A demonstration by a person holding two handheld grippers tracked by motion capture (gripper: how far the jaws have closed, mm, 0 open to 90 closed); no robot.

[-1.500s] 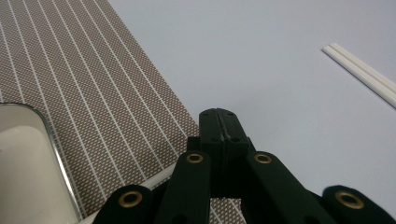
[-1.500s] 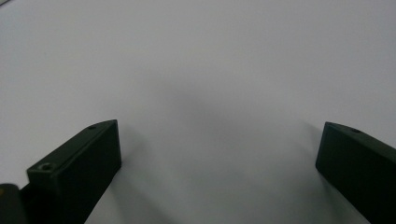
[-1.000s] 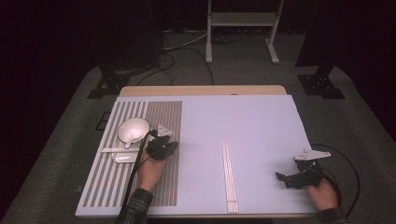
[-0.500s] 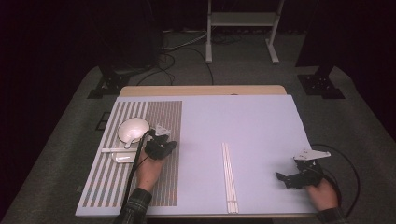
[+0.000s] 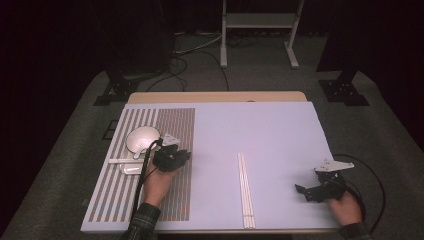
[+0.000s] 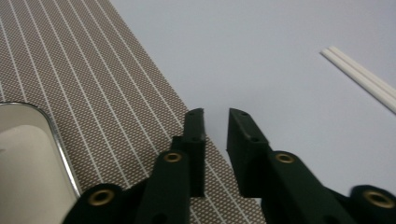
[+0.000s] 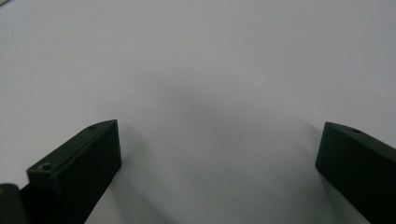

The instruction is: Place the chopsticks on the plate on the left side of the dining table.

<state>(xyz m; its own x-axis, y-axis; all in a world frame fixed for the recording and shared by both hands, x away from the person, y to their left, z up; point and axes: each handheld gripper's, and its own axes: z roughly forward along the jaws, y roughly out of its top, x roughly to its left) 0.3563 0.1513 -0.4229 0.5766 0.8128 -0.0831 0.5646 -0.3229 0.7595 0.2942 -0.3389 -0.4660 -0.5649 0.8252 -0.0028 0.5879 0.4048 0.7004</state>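
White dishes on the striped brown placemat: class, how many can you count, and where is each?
2. A round white bowl sits at the striped brown placemat's far left; a small white rectangular dish lies just nearer the person, beside a white spoon.

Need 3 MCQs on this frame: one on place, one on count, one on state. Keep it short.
1. Where does the white bowl sit?
A. on the striped mat
B. beside the right tool
C. on the floor

2. How many white chopsticks lie mid-table?
A. none
B. a close pair
C. six, scattered

3. How do the right tool's jaws stand?
A. clamped on a spoon
B. wide apart, nothing between them
C. shut tight

Answers:
1 A: the high view shows the bowl on the stripes.
2 B: two thin sticks lie side by side.
3 B: the right gripper view shows bare table between the jaws.
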